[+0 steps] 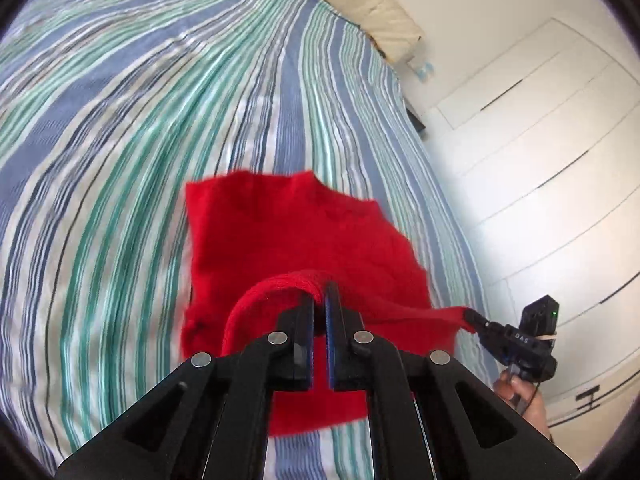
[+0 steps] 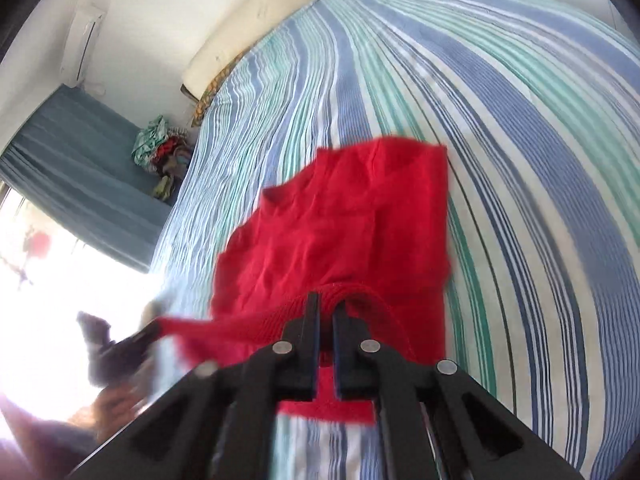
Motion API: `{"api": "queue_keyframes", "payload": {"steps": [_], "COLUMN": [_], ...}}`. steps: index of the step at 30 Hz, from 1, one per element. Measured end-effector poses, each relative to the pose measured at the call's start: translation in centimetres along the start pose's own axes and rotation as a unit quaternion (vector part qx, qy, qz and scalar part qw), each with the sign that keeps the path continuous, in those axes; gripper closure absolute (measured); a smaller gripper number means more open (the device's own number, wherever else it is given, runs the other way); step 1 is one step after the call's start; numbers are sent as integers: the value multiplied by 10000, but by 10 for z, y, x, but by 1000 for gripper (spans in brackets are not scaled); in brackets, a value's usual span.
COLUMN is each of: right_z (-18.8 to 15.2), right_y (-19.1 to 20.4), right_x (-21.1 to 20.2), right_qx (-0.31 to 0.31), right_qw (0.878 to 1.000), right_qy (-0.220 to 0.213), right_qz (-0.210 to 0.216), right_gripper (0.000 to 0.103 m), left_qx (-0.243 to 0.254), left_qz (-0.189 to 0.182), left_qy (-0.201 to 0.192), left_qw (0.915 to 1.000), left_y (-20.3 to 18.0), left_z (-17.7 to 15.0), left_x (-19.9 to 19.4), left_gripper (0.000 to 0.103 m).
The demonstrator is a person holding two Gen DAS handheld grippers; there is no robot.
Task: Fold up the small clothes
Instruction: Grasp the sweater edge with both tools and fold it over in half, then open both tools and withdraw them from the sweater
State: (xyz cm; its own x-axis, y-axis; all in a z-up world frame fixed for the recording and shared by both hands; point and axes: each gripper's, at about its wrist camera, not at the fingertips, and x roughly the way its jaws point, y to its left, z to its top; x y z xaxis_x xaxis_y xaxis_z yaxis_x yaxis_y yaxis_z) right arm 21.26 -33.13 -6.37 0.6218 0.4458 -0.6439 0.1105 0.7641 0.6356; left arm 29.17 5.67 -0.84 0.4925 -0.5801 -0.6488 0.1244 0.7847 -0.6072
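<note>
Left wrist view: the left gripper (image 1: 320, 300) has its black fingers (image 1: 301, 320) clamped on the ribbed hem of a red knit garment (image 1: 288, 240) lying over the blue-green striped bedsheet (image 1: 140, 128).

Right wrist view: the right gripper (image 2: 326, 308) pinches the same hem; the garment (image 2: 344, 220) trails onto the bedsheet (image 2: 520, 140).

The right tongs (image 2: 325, 300) pinch the red garment's (image 2: 340, 224) ribbed hem above the striped bedsheet (image 2: 520, 140).
</note>
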Motion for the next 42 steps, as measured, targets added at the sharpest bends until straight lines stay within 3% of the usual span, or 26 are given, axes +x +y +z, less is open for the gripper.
{"api": "queue_keyframes", "payload": {"steps": [3, 6, 7, 8, 9, 10, 11, 13, 16, 18, 20, 22, 23, 24, 26, 27, 28, 29, 30, 32, 36, 42], "right_z": [50, 89, 97, 101, 104, 105, 105, 104, 103, 92, 73, 51, 39, 28, 11, 5, 2, 0, -2, -10, -23, -33], "right_y": [-11, -24, -29, -35, -39, -42, -44, -46, -32, -14, 8, 24, 27, 25, 8, -5, -15, -20, -21, -17, -12, -15], "right_x": [38, 77, 89, 99, 107, 109, 108, 96, 75, 63, 59, 63, 70, 77, 91, 93, 87, 74, 58, 28, -4, -2], "right_qx": [197, 390, 481, 590, 686, 755, 798, 731, 25, -603, -1147, -1499, -1592, -1645, -1638, -1593, -1549, -1511, -1491, -1577, -1721, -1421], "right_qw": [9997, 9989, 9984, 9978, 9970, 9959, 9950, 9944, 9945, 9933, 9917, 9879, 9862, 9854, 9850, 9824, 9808, 9814, 9817, 9782, 9756, 9808], "right_qy": [-117, -230, -271, -305, -346, -428, -537, -726, -857, -774, -550, -205, -15, 159, 401, 462, 439, 328, 181, -113, -321, -276], "right_qz": [-87, -121, -72, -44, -112, -246, -280, -253, -605, -614, -210, 332, 451, 415, -372, -858, -1100, -1135, -1175, -1347, -1328, -1310], "right_gripper": [98, 98, 95, 86, 77, 55, 52, 52, 52, 52, 52, 52, 53, 53, 53, 55, 61, 61, 58, 42, 34, 30], "left_qx": [29, 56, -10, -109, -238, -384, -522, -611, -212, 394, 946, 1117, 1085, 975, 745, 652, 568, 564, 649, 915, 1116, 1241], "left_qz": [415, 915, 1132, 1323, 1445, 1512, 1546, 1537, 1449, 1133, 874, 1125, 1325, 1491, 1623, 1596, 1594, 1691, 1805, 1919, 2204, 2441], "left_qy": [-38, 268, 349, 364, 302, 195, 92, -121, -306, -294, -78, 204, 367, 528, 577, 500, 415, 327, 210, -64, -137, -149], "left_qw": [9991, 9954, 9930, 9905, 9888, 9876, 9866, 9862, 9888, 9923, 9916, 9871, 9845, 9826, 9822, 9837, 9847, 9834, 9812, 9771, 9689, 9617], "left_y": [4, 18, 25, 32, 40, 48, 54, 61, 46, 22, 2, -3, 2, 10, 23, 24, 22, 18, 12, -1, -10, -13], "left_z": [41, 62, 67, 72, 76, 80, 83, 83, 65, 40, 7, -18, -27, -33, -38, -39, -40, -41, -42, -49, -59, -66], "left_x": [41, 86, 97, 103, 103, 100, 93, 75, 48, 40, 45, 63, 75, 83, 84, 73, 61, 48, 36, 13, -4, -15], "left_gripper": [101, 98, 96, 93, 93, 88, 76, 63, 63, 63, 43, 31, 31, 32, 50, 50, 44, 29, 24, 17, 14, 14]}}
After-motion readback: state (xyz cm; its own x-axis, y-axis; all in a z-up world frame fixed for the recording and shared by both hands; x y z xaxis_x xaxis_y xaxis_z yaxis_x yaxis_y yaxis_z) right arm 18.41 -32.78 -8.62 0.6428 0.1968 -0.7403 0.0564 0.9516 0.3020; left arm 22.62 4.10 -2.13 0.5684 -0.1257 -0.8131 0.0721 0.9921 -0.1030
